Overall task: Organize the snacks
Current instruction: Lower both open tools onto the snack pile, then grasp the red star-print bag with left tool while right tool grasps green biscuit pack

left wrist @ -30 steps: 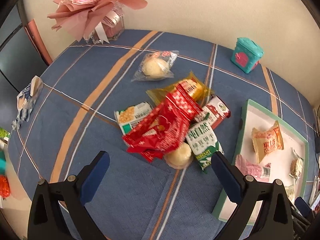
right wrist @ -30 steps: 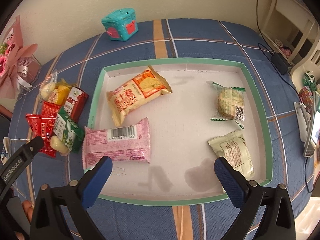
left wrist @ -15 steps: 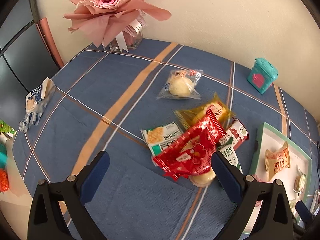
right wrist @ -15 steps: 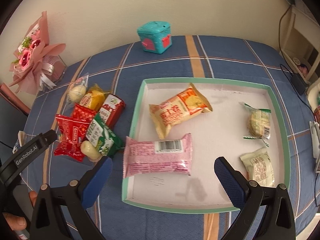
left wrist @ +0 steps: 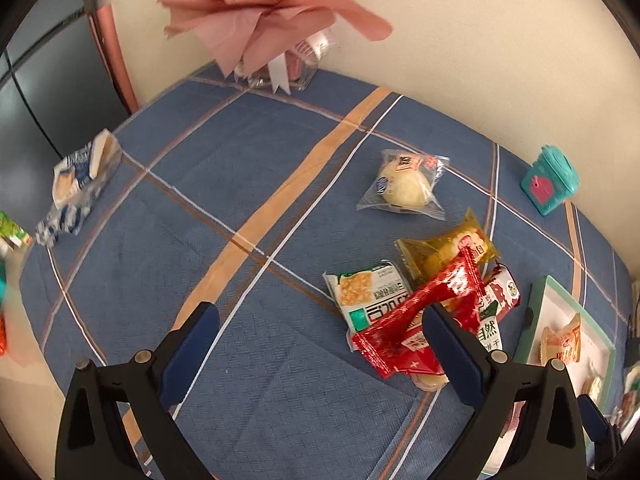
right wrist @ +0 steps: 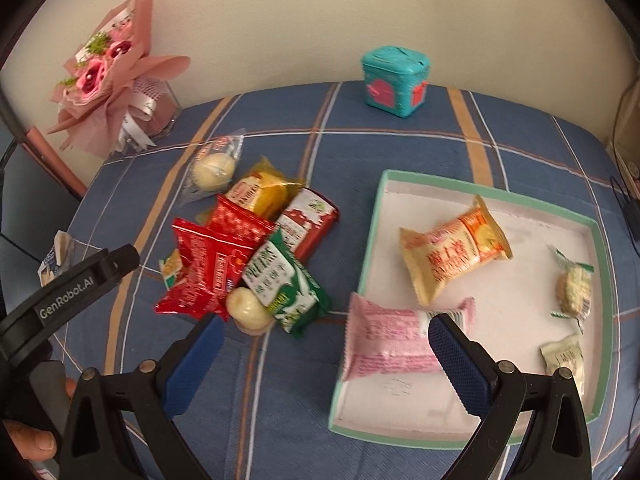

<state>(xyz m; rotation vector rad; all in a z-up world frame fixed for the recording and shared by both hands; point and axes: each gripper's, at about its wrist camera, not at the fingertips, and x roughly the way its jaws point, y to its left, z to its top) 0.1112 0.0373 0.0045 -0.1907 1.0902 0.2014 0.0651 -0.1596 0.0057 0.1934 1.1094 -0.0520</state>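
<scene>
Left hand-held gripper (left wrist: 316,344): wide, empty, over bare blue plaid tabletop (left wrist: 224,184).
Right hand-held gripper (right wrist: 326,354): wide, empty.
Green-rimmed white tray (right wrist: 520,446): 3 o'clock of the snack pile (right wrist: 248,252).

In the right wrist view, white lettering reading "GenRobot.AI" ran along the black arm of the left tongs (right wrist: 86,280) at the worktop's left edge. The green-and-white packet (left wrist: 489,332) in the snack pile carried the characters "自然" (seen from the left wrist). The orange-and-cream packet (right wrist: 454,254) in the tray (right wrist: 452,442) bore large red Chinese characters, too blurred to read. Print on the other wrappers was too small or smeared to make out.
</scene>
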